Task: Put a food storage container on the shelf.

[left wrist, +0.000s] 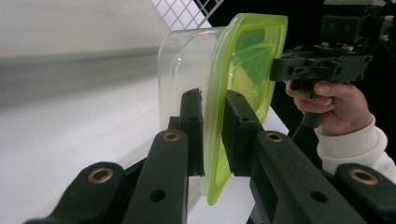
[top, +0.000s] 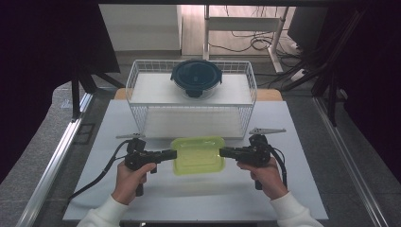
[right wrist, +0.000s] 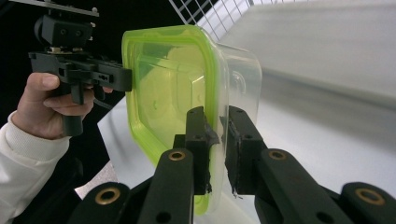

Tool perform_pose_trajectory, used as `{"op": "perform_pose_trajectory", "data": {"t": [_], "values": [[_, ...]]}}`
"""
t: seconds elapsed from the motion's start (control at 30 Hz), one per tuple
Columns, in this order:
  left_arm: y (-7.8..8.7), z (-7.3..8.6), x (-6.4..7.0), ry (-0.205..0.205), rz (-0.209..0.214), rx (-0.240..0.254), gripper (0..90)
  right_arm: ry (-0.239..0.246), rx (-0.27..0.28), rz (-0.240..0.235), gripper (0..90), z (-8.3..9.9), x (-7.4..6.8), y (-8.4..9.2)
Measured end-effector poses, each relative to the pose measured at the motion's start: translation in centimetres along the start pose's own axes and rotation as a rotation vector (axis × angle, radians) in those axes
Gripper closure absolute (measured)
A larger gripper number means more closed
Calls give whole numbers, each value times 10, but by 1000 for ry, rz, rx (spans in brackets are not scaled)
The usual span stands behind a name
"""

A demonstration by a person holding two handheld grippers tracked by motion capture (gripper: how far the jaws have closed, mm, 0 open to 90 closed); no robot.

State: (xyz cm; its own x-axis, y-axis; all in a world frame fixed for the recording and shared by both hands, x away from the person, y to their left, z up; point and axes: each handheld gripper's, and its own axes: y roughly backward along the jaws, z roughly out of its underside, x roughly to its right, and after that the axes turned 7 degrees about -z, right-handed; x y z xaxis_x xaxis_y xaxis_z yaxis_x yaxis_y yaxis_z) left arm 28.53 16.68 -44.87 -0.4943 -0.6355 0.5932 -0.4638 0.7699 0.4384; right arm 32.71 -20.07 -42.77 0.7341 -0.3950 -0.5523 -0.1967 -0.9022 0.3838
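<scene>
Both grippers are holding the green-lidded container (top: pixel 197 155), which is sitting at the lower middle of the high view, just in front of the white wire rack (top: pixel 137 80). The left gripper (top: pixel 173 154) is coming in from the left of that frame and the right gripper (top: pixel 222 152) from the right, each meeting one short end of the box.

In the left gripper view the two black jaws are standing nearly closed, pinching the green lid's rim (left wrist: pixel 215 140), with the clear tub wall (left wrist: pixel 180 60) showing beyond it. In the right gripper view the jaws are likewise drawn almost together on the opposite rim (right wrist: pixel 215 116), pressing on the lid edge.

So the grasp looks done: both ends are being gripped firmly and evenly. Whether the box is resting on the white table (top: pixel 283 142) or hanging just clear of it is hard to tell from above; the gripper views are suggesting a gap beneath it, so I am judging that the lift is under way.

What is left, by my reading, is the carry and the placing. The rack's upper shelf is already bearing a dark round container (top: pixel 196 77) at the upper middle of the high view, while the lower shelf is lying bare, so the green box is probably heading into the rack, and nothing of that is done yet
</scene>
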Motion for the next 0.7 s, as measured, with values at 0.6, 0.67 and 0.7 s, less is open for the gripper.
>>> {"op": "perform_pose_trajectory", "data": {"t": [0.6, 0.67, 0.7], "values": [[21, -43, 21, -73, 0, 68, 797, 89, 47, 22, 795, -46, -21, 11], [25, -49, 25, -85, 2, 77, 797, 104, 55, 21, 795, -52, -26, 13], [26, -52, 27, -90, 1, 80, 797, 108, 59, 22, 795, -55, -28, 15]]}}
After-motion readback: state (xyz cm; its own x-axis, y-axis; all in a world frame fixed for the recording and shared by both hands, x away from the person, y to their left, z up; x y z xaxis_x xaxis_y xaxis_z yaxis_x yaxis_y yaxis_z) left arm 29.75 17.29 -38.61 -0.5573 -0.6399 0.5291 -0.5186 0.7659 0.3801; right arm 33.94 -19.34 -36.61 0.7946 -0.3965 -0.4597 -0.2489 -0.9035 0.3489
